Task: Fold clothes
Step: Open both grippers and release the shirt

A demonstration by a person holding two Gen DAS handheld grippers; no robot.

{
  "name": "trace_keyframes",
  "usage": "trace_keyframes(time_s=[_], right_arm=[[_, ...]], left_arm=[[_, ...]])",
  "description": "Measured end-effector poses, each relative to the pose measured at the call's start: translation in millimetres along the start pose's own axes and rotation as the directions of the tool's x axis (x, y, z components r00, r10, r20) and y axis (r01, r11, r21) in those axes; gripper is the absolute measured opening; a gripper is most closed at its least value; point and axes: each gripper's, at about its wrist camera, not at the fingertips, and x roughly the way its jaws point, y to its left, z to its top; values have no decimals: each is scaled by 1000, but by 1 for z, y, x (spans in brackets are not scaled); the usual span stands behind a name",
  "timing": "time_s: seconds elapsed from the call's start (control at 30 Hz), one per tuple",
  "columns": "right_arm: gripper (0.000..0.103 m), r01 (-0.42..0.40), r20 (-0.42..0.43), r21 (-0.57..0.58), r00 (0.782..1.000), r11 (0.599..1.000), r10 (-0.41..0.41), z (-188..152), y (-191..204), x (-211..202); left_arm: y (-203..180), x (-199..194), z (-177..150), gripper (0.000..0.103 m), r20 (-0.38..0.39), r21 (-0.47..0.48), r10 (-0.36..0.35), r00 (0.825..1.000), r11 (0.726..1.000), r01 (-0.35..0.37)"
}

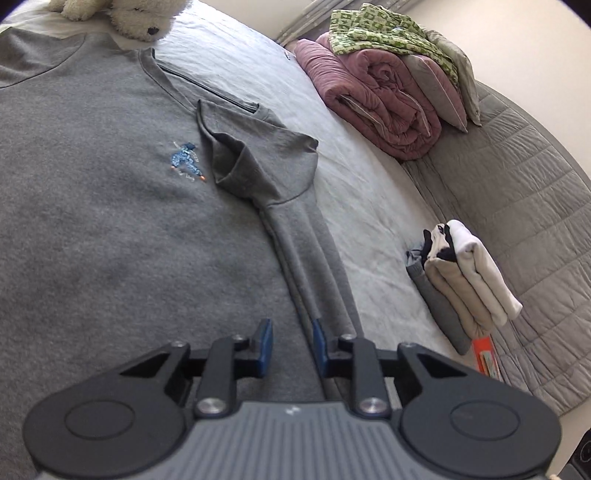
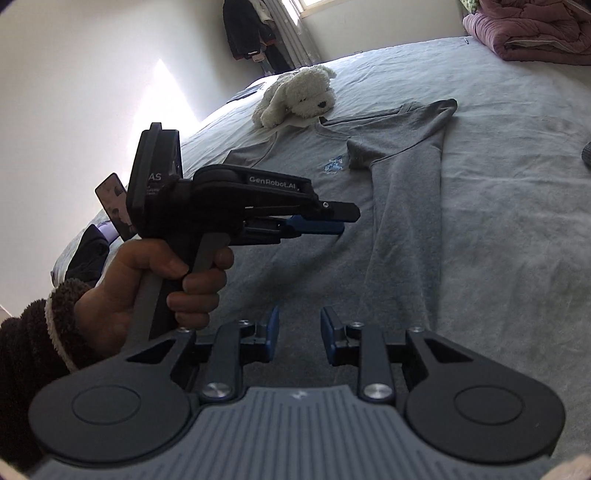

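A grey sweatshirt (image 1: 110, 229) with a small blue embroidered figure (image 1: 186, 160) lies spread flat on the bed sheet (image 1: 362, 177). Its sleeve (image 1: 310, 266) is folded inward at the shoulder and runs straight down along the body's edge toward my left gripper (image 1: 292, 332). That gripper hovers open just above the sleeve's lower end, with nothing pinched. In the right wrist view a hand holds the left gripper (image 2: 332, 223) over the sweatshirt (image 2: 406, 206). My right gripper (image 2: 300, 321) is open above the garment's lower part, with nothing between its fingers.
A white plush dog (image 2: 295, 96) lies at the collar. A rolled pink quilt (image 1: 373, 99) with green patterned cloth (image 1: 388, 33) on it sits at the back right. A stack of folded clothes (image 1: 465, 280) stands beside a grey quilted cover (image 1: 524, 192). Dark clothing (image 2: 88, 251) lies at the bed's left edge.
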Motion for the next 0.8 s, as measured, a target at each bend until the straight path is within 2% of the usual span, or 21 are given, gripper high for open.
trace_keyframes(time_s=[0.17, 0.37, 0.8], right_arm=[[30, 84, 9, -42, 996, 996, -84, -23, 1, -2], [28, 149, -22, -117, 988, 982, -153, -39, 0, 1], [29, 161, -44, -107, 985, 981, -166, -48, 4, -17]], left_arm=[[-5, 2, -11, 24, 1, 55, 2, 1000, 998, -2], [1, 6, -7, 24, 30, 10, -3, 1000, 1000, 2], [-7, 36, 18, 25, 70, -18, 30, 997, 999, -29]])
